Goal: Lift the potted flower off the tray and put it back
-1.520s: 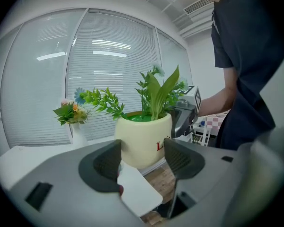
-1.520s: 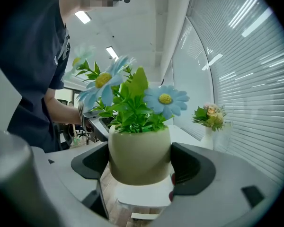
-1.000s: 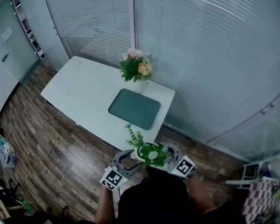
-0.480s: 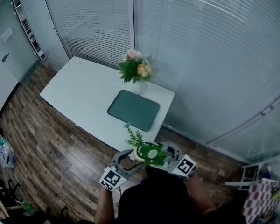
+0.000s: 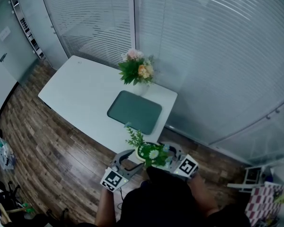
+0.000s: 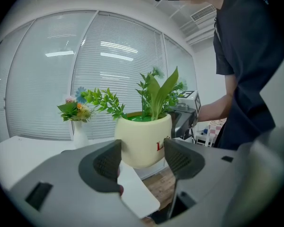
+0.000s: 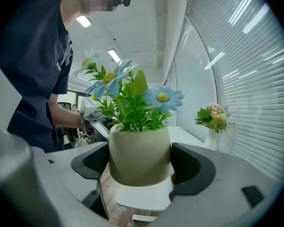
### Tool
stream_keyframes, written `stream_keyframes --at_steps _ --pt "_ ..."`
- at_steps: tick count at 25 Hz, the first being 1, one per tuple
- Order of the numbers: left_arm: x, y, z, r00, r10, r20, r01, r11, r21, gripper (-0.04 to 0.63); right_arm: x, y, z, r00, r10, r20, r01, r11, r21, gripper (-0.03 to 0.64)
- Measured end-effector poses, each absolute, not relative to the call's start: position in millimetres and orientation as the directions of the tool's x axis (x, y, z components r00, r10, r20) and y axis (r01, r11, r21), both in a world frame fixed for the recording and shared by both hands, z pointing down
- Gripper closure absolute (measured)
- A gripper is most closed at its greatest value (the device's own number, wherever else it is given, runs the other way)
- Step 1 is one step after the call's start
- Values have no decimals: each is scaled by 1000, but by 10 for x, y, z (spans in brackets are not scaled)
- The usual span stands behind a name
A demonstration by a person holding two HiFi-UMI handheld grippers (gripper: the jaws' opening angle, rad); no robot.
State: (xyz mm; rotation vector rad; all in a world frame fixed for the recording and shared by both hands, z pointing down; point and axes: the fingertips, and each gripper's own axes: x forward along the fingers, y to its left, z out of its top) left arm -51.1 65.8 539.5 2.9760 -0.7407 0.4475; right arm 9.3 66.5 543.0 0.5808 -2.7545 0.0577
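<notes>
- We are seeing the table (image 5: pixel 80 96) carrying the tray (image 5: pixel 135 111) near its right end.
- The tray is lying flat, with its green face showing.
- The left gripper (image 6: pixel 143 157) is hanging off the tray's near side, past the table edge. Its jaws are spreading wide and pressing low on both sides of the pot (image 6: pixel 142 141).
- The right gripper (image 7: pixel 139 167) is clamping the same pot from the opposite side, with its jaws just as wide.
- The vase (image 5: pixel 141 85) of flowers is standing just behind the tray.
- The pot is hovering upright in the air, well apart from the tray.
</notes>
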Motion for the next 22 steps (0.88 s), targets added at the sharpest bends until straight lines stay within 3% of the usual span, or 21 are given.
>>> stream_keyframes --at_steps 22 --pt "-319 -312 5587 844 -433 318 -450 -893 -23 311 291 -284 5622 -840 -397 370 -427 904 0 213"
